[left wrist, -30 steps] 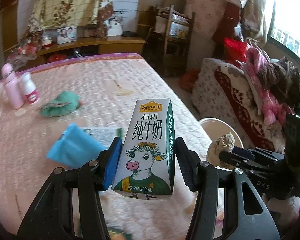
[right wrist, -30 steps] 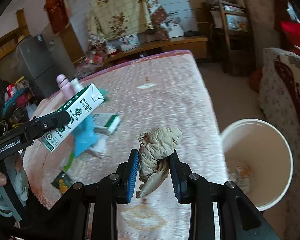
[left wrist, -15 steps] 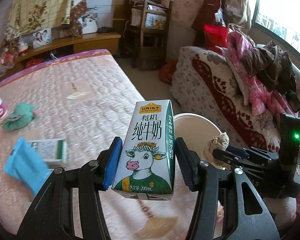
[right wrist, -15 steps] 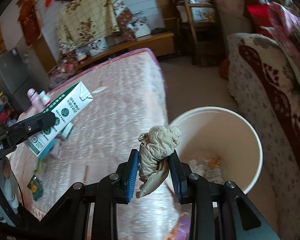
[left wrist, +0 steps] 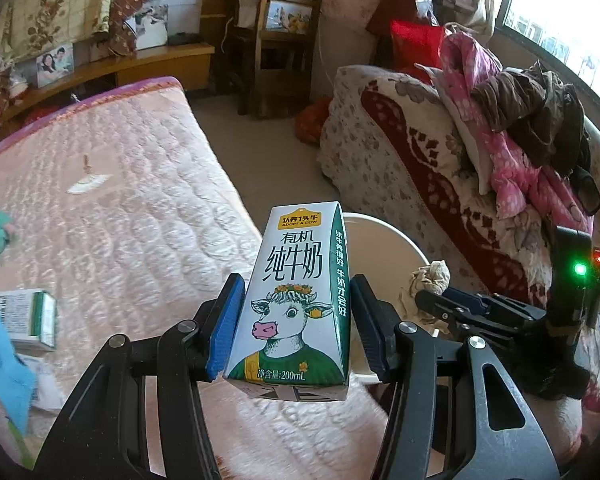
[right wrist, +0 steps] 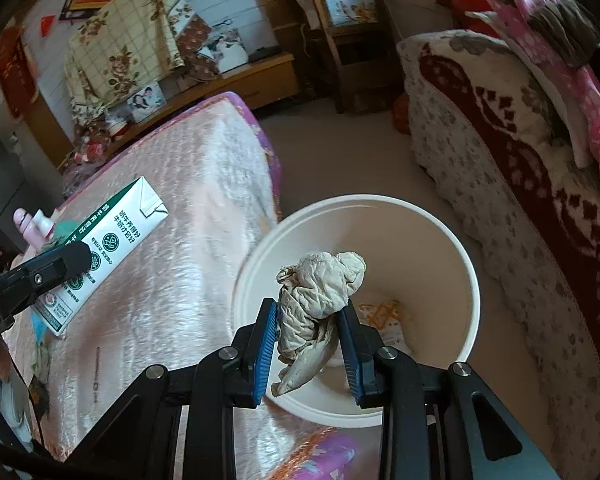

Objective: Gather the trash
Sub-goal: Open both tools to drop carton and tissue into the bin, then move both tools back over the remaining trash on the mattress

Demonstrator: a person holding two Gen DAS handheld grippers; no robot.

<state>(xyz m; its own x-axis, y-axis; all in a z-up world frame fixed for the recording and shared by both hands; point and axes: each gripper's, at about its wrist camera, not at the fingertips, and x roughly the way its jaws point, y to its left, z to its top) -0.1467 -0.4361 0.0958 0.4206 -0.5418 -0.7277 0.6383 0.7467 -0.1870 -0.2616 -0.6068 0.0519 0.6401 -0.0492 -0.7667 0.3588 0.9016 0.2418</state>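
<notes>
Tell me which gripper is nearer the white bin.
Right. The right gripper, shut on crumpled paper, hangs over the white bin; the left gripper, holding the milk carton, is over the bed's edge beside it.

You are looking at the bin [right wrist: 440, 240] sitting on the floor between the bed [right wrist: 188, 208] and the sofa [right wrist: 500, 168]; scraps [right wrist: 384, 312] are lying in it, and the chair [right wrist: 340, 20] is standing behind the bin.

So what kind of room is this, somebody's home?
Most likely a lived-in bedroom at home: a bed with a pink quilted cover, a sofa heaped with clothes, and framed family photos on a wooden shelf.
</notes>
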